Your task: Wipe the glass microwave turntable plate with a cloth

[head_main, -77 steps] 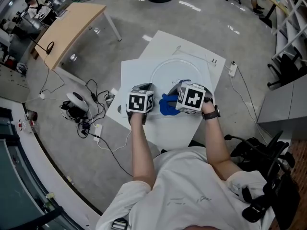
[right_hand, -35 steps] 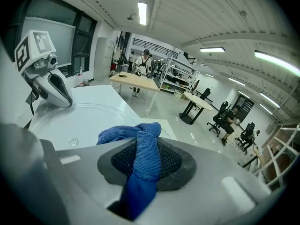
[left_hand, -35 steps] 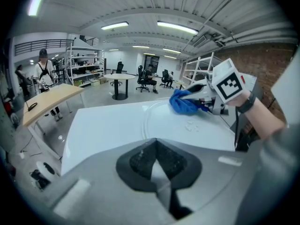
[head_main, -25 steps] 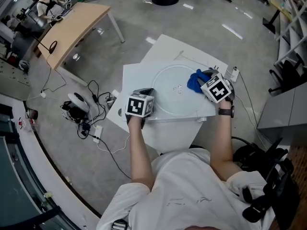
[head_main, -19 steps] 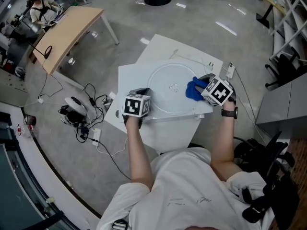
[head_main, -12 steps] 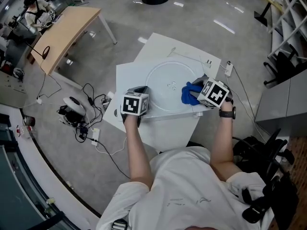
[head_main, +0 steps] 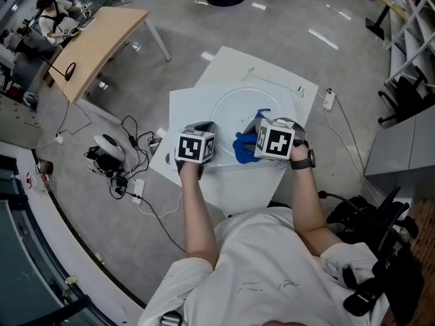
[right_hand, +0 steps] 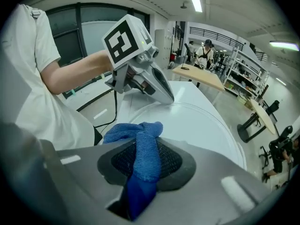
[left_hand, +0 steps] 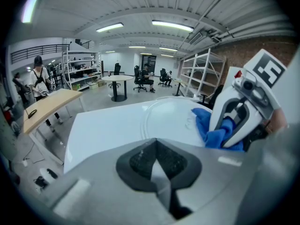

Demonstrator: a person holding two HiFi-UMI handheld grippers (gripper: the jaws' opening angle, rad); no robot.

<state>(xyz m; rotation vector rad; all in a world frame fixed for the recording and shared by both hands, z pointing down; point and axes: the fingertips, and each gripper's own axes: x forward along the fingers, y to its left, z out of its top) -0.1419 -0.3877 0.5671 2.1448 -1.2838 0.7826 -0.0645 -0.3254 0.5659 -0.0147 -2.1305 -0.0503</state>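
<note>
The round glass plate (head_main: 253,107) lies on a white board (head_main: 194,104). My left gripper (head_main: 205,128) sits at the plate's near left rim, its jaws closed with a thin pale sliver between the pads (left_hand: 140,161), so it looks shut on the rim. My right gripper (head_main: 254,138) is shut on a blue cloth (head_main: 242,148) at the plate's near edge. In the right gripper view the cloth (right_hand: 140,137) bunches out of the jaws over the plate (right_hand: 199,121), with the left gripper (right_hand: 167,97) just beyond. The left gripper view shows the plate (left_hand: 168,118), the cloth (left_hand: 212,132) and the right gripper (left_hand: 236,121).
The white board overhangs a second white sheet (head_main: 272,70) beneath it. On the floor to the left lie tangled cables and a small device (head_main: 112,151). A wooden table (head_main: 102,39) stands at the far left, a power strip (head_main: 329,99) to the right, a black chair (head_main: 380,229) behind me.
My right gripper has carried the blue cloth from the plate's far right side leftward and toward me, to the near edge. The left gripper has stayed where it was.
</note>
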